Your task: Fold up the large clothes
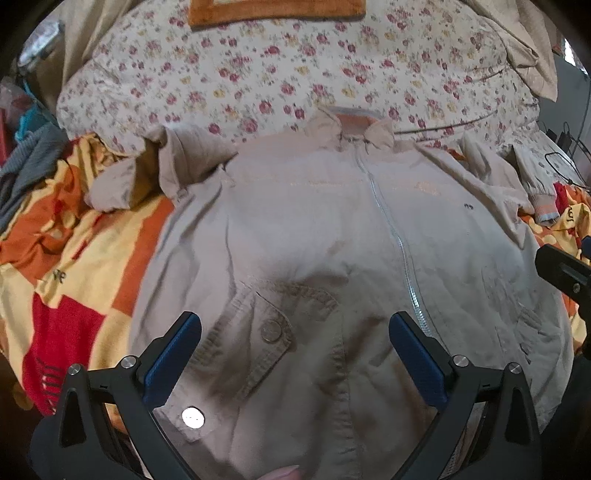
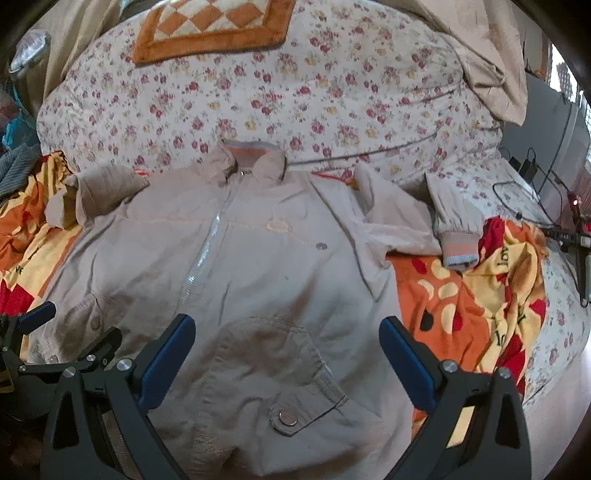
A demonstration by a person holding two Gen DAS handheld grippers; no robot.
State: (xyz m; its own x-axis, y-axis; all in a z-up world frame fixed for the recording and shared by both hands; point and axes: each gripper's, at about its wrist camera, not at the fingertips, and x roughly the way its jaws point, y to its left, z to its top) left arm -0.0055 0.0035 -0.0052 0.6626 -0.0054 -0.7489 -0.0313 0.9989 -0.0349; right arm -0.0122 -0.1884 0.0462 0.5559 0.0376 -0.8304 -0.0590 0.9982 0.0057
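Left claw (image 1: 295, 332), fingers spread and released, hovers over the beige jacket (image 1: 332, 229) lying flat on the bed, its pocket snap (image 1: 271, 331) at 6 o'clock. Right claw (image 2: 287, 334), likewise released, alone shows the striped cuff (image 2: 460, 251) at 3 o'clock and the checkered cushion (image 2: 214, 26) at 12.

Jacket (image 1: 314, 229) is pale beige w/ a silver zipper (image 1: 397, 236) & silver snaps; collar lining & cuff (image 2: 460, 251) striped orange & grey. Under the jacket, blanket (image 2: 461, 306) is orange, yellow & red in blocks & blobs. Beyond the jacket collar, quilt (image 1: 258, 74) is cream w/ small red & yellow flowers. Further past it, mat (image 2: 210, 29) is orange-edged w/ orange & cream diamonds. Both grippers' fingers (image 1: 173, 354) blue on black frames.
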